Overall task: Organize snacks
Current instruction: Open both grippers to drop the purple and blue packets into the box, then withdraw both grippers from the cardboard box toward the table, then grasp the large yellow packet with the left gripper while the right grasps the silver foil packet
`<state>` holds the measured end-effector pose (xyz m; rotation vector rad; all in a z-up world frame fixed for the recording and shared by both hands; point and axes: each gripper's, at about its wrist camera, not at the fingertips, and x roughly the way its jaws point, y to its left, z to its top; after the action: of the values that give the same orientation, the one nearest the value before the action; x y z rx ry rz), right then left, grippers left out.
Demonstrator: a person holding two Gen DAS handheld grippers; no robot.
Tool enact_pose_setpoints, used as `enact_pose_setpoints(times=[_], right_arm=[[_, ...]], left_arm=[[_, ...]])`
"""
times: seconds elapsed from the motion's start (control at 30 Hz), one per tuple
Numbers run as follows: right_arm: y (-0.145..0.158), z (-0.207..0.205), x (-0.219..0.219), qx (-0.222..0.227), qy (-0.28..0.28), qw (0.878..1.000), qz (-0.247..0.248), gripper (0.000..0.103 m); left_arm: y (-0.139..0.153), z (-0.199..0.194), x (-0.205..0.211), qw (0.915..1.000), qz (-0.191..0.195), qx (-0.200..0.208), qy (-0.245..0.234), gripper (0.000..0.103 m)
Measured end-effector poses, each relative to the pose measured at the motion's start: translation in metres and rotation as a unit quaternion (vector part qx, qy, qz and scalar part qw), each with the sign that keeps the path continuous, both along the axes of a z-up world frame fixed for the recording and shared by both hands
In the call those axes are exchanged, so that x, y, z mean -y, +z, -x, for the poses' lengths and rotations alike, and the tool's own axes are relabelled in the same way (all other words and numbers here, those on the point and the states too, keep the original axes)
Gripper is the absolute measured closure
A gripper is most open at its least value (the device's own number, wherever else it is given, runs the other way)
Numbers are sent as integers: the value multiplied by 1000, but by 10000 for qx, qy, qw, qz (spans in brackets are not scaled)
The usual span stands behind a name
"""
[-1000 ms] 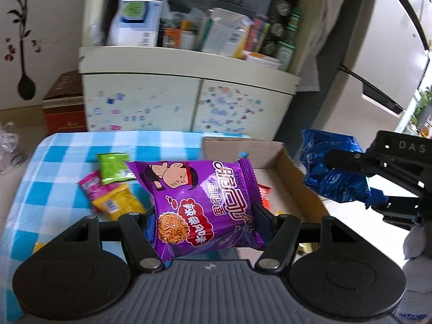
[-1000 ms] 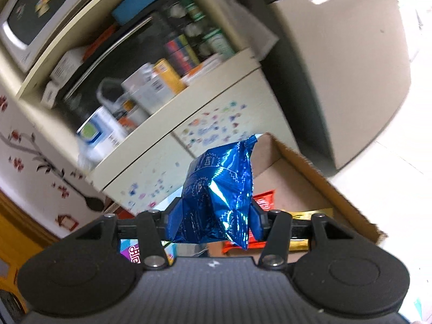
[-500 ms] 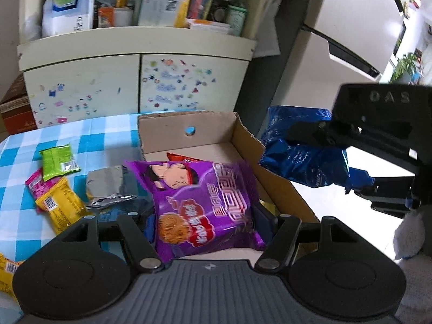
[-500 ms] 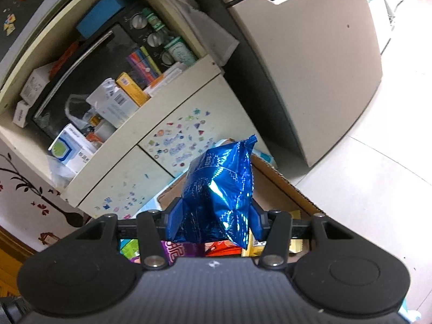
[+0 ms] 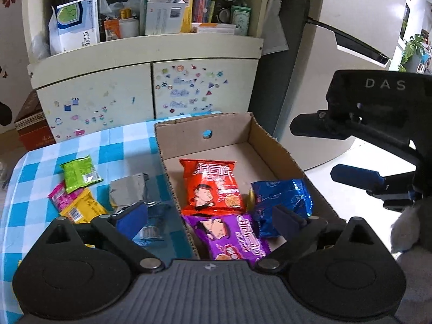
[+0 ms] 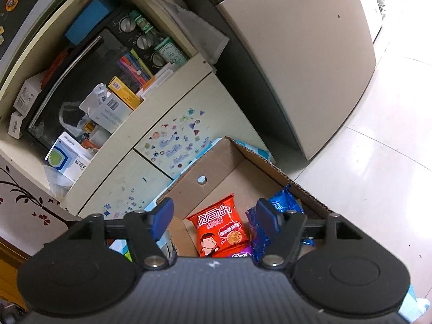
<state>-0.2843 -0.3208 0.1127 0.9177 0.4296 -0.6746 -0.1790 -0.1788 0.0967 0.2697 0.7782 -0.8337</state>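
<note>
With both claws spread apart and empty: cardboard box (image 5: 272, 140) holds three packets.
Next target: loose packets (image 5: 81, 189) on checked surface (image 5: 35, 162), left of left claw (image 5: 208, 220).
Nearer: left claw; right claw (image 6: 214, 217) over box.

1. Cardboard box (image 5: 272, 145), open top, sits on the blue-checked bench (image 5: 127, 145), straight ahead of both sets of fingers.
2. Orange noodle pack (image 5: 213, 186) lies flat mid-box, just beyond the left fingers (image 5: 132, 220).
3. Purple noodle pack (image 5: 232, 240) lies flat at the near end, between those fingers, touching the orange one.
4. Crinkly blue foil bag (image 5: 280, 202) is slumped against the box's right wall.
5. Green (image 5: 79, 172), pink (image 5: 60, 197), yellow (image 5: 83, 209) and silver (image 5: 129, 189) packets lie loose on the bench, left of the box.
</note>
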Motion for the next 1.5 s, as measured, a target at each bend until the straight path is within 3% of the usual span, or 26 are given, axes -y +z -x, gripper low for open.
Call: enact_pose_setpoints(times=[0.67,1.13,1.5], right_arm=[[-4,-38,-27,-272,821,9956,358,33],[-7,-67,-58,-254,1591,9842,730,33],[-11,-85,-76,-68,2131,9741,755,33]], left_arm=[[-7,-34,-52,9985,-311,-27,439,2],[-17,-71,-106,9962,-462,-125,727,1],[-39,-127,-186,9829,-502,-418,1720,1]])
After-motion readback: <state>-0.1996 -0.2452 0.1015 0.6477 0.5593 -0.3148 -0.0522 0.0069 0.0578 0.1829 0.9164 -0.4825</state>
